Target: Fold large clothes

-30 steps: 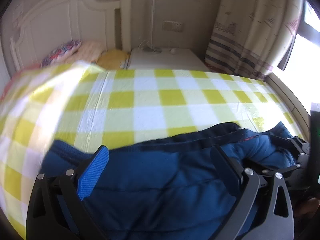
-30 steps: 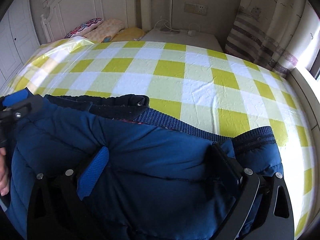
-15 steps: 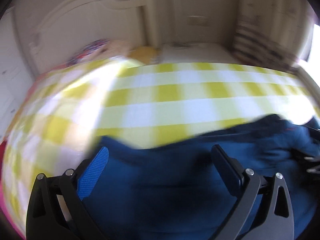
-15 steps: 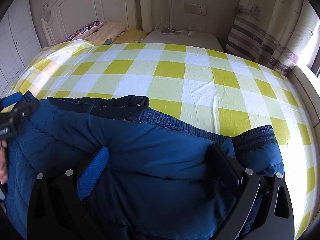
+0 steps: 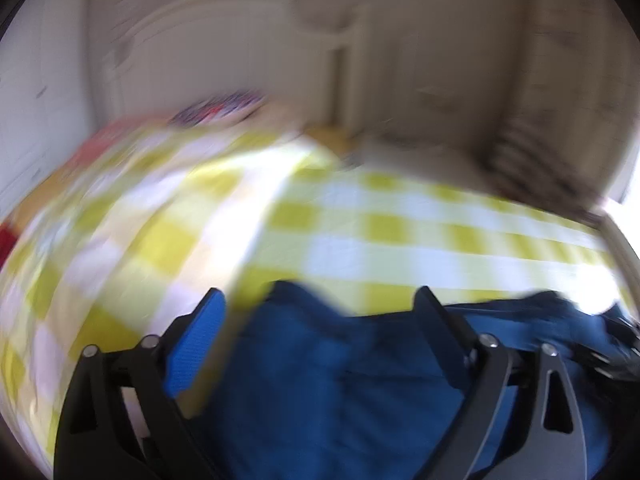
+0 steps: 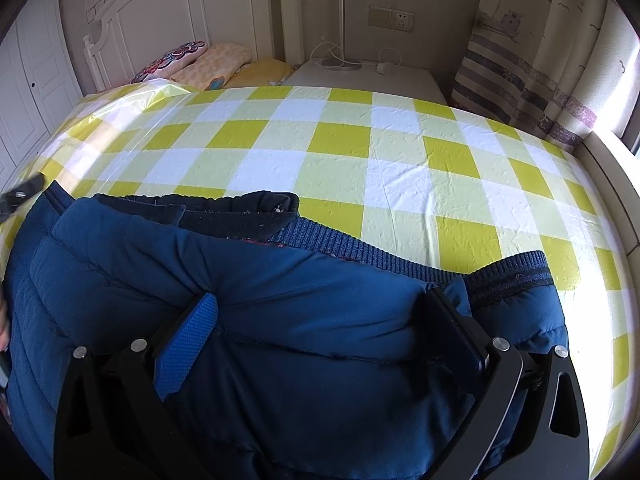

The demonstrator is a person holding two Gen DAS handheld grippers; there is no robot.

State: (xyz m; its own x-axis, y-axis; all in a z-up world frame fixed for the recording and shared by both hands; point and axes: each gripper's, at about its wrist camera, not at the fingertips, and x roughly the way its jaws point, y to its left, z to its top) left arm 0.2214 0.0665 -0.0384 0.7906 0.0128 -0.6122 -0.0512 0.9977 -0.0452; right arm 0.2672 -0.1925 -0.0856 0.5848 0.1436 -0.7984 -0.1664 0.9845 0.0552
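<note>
1. a blue padded jacket (image 6: 248, 320) lies on a bed covered by a yellow and white checked sheet (image 6: 360, 152), at the near edge of the bed, below both cameras.
2. the right gripper (image 6: 316, 320) has its two fingers spread wide, released, with the jacket's quilted surface filling the space between them; one finger carries a blue pad (image 6: 188, 344), the other (image 6: 452, 332) is black.
3. whether the right fingers touch the fabric or hang just above it, i cannot tell.
4. in the right view the jacket's dark lining (image 6: 236, 212) is turned out at the far edge, and a ribbed knit band (image 6: 360, 250) runs along that edge towards a ribbed cuff (image 6: 508, 276) at the right.
5. the left view is heavily blurred. the left gripper (image 5: 316, 316) is also released, fingers wide apart, over the left part of the jacket (image 5: 320, 380); its blue pad (image 5: 196, 344) sits above the sheet (image 5: 360, 240) just beside the jacket's edge.
6. at the far left of the right view a dark piece of the left gripper (image 6: 20, 192) shows beside the jacket's corner, with a bit of a hand at the frame edge below it.
7. beyond the sheet are pillows (image 6: 200, 64), a white headboard (image 6: 180, 12), a white bedside table (image 6: 360, 76) with a cable on it, a wall socket (image 6: 392, 18) and a striped curtain (image 6: 532, 60).
</note>
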